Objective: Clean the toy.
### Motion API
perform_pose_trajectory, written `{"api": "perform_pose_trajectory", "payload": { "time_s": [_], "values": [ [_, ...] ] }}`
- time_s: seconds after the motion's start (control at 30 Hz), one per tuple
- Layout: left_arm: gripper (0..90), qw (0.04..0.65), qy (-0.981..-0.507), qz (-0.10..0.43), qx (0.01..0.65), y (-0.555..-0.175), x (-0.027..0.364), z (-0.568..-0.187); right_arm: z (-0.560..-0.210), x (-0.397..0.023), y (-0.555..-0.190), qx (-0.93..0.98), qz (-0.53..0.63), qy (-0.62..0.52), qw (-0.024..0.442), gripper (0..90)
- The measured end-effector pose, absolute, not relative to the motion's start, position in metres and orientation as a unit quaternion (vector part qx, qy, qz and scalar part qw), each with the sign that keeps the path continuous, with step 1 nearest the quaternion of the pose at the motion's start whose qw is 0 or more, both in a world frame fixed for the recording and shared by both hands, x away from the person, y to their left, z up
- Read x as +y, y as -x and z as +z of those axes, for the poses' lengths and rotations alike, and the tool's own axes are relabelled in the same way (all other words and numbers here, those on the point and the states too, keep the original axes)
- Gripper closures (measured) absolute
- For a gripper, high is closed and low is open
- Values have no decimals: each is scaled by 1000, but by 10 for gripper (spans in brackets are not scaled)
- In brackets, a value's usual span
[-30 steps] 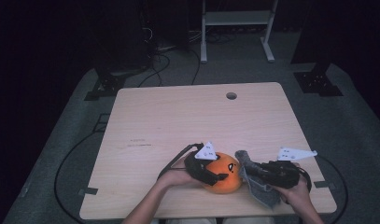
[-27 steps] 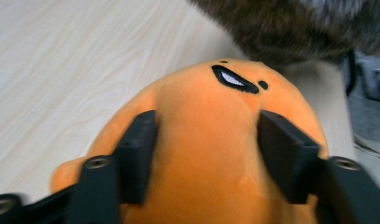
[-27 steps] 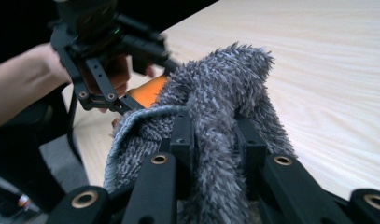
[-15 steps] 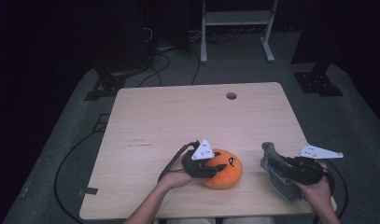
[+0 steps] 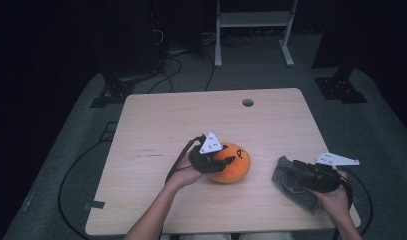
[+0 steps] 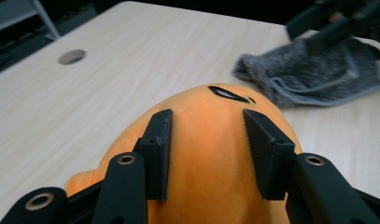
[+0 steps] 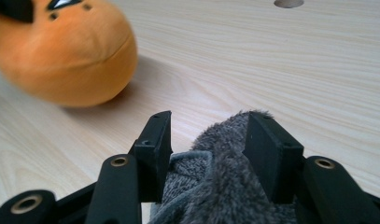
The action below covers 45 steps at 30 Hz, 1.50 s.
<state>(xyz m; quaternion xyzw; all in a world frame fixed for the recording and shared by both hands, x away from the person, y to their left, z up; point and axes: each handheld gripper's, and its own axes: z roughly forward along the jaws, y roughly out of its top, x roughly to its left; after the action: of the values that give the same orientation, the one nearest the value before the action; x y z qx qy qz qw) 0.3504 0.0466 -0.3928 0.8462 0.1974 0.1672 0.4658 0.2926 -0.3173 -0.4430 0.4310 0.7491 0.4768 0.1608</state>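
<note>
High view shows your left gripper (image 5: 222, 162) clamped on the orange plush (image 5: 233, 163), near the table (image 5: 156, 120) front edge. Right of the plush, well apart, the grey fuzzy cloth (image 5: 287, 184) lies between your right gripper (image 5: 291, 176) jaws, which have just been opening.

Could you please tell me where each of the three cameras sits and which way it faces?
High view: above the person's side, looking forward and down on the pale wooden table; both forearms, left gripper and right gripper show.
Left gripper view: rides the left gripper, looking along jaws clamped on the round orange plush toy.
Right gripper view: rides the right gripper, jaws just opening around the grey fuzzy cloth.
Shared: the toy, cloth and table show in both gripper views.
</note>
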Motion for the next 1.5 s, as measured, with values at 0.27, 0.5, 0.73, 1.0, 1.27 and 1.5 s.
{"api": "perform_pose_trajectory", "payload": {
  "time_s": [0.27,0.5,0.73,1.0,1.27,1.5],
  "values": [
    [496,458,-843,176,220,-365,43,-400,-441,-313,-288,750,485,-423,155,464],
    [387,477,-833,173,221,-359,50,-394,-440,-314,-286,748,491,-423,148,448],
    [278,474,-831,179,230,-356,62,-388,-440,-313,-286,751,490,-417,145,431],
    [195,479,-827,169,242,-352,85,-388,-441,-315,-285,748,492,-422,142,420],
    [178,475,-825,175,250,-345,106,-391,-442,-311,-286,756,487,-415,140,412],
    [171,477,-819,181,262,-338,120,-397,-444,-310,-286,758,485,-415,135,413]
  ]
}}
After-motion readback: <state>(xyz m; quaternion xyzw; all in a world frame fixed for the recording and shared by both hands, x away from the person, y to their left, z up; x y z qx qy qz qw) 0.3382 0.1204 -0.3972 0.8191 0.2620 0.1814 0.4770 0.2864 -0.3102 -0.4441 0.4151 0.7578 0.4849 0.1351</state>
